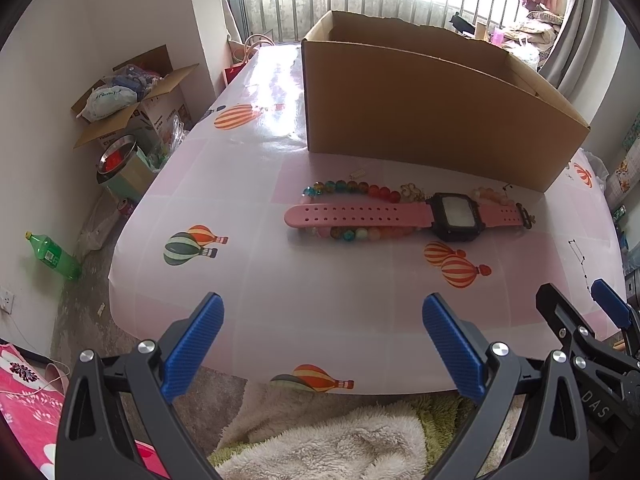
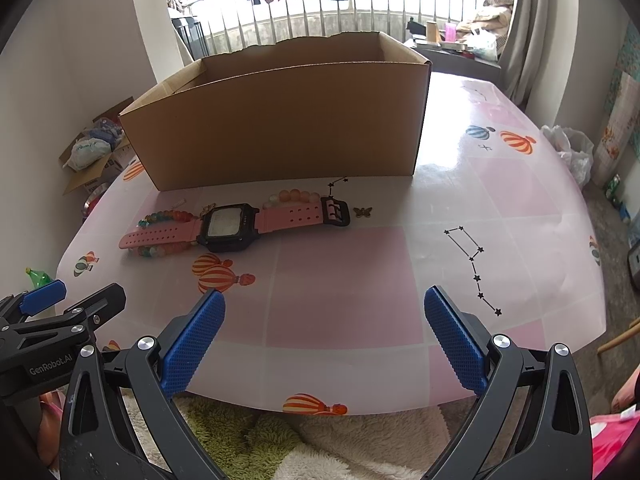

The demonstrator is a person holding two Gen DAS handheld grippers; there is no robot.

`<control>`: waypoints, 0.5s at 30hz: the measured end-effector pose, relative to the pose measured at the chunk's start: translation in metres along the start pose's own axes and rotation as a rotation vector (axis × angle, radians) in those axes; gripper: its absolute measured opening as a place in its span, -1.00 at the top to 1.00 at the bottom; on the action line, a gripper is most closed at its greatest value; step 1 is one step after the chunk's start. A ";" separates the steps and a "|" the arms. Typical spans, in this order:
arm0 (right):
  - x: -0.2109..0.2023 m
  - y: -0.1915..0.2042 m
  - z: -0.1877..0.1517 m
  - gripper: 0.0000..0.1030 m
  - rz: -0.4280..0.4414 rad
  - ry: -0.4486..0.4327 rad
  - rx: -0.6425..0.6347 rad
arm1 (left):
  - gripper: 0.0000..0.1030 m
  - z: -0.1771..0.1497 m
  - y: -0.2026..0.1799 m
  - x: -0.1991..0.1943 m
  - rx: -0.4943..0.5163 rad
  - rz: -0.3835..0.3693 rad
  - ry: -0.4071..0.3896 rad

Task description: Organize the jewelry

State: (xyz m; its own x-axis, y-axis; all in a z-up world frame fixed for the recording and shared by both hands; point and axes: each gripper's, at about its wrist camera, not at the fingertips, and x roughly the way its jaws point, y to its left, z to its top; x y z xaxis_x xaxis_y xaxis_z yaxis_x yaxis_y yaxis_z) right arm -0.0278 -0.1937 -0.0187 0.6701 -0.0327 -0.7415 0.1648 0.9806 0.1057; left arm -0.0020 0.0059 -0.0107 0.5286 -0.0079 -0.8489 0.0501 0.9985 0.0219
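- The left hand-held gripper (image 1: 322, 312) hangs over the near edge of the tabletop (image 1: 248, 280) with its jaws spread wide and nothing between them; its pads (image 1: 196, 344) are blue, with a fine knurled texture, on black plastic arms.
- The right hand-held gripper (image 2: 324, 308) is likewise spread wide and empty, just beside the left one, with the same ribbed blue pads (image 2: 456, 340).
- The tabletop wears a glossy pink-and-white checked cover printed with striped hot-air balloons and star patterns.
- A watch (image 1: 404, 216) lies flat in the middle of the tabletop, just in front of the cardboard box (image 1: 432, 120); it has a black rectangular case with a pale screen facing up, and a smooth pink strap with rows of punched holes.
- The watch's long axis runs side to side across both views, parallel to the near wall of the box; in the right wrist view the free strap end points left and the black buckle (image 2: 335, 211) right.
- A bracelet of round glassy beads (image 1: 352, 188), teal, amber, orange and pale pink, lies under the strap, showing on both sides of it.
- A second string of matte peach beads (image 2: 294, 197) sits by the buckle end, touching the strap.
- A small brown butterfly charm (image 2: 362, 211) lies flat just right of the buckle.
- The box is plain brown corrugated card, open-topped, with a ragged far rim.
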 end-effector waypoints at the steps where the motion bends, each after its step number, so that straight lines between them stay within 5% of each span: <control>1: 0.000 0.000 0.000 -0.85 0.000 -0.001 -0.001 | -0.89 0.000 0.000 0.000 0.000 0.000 0.000; 15: 0.002 0.004 -0.002 -0.85 -0.009 0.012 -0.014 | -0.89 0.001 0.003 0.003 -0.006 -0.005 0.010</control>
State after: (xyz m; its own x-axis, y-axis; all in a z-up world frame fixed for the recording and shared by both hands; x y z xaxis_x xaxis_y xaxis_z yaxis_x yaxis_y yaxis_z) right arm -0.0271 -0.1900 -0.0212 0.6597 -0.0397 -0.7505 0.1610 0.9829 0.0896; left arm 0.0005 0.0086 -0.0123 0.5201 -0.0125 -0.8540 0.0474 0.9988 0.0143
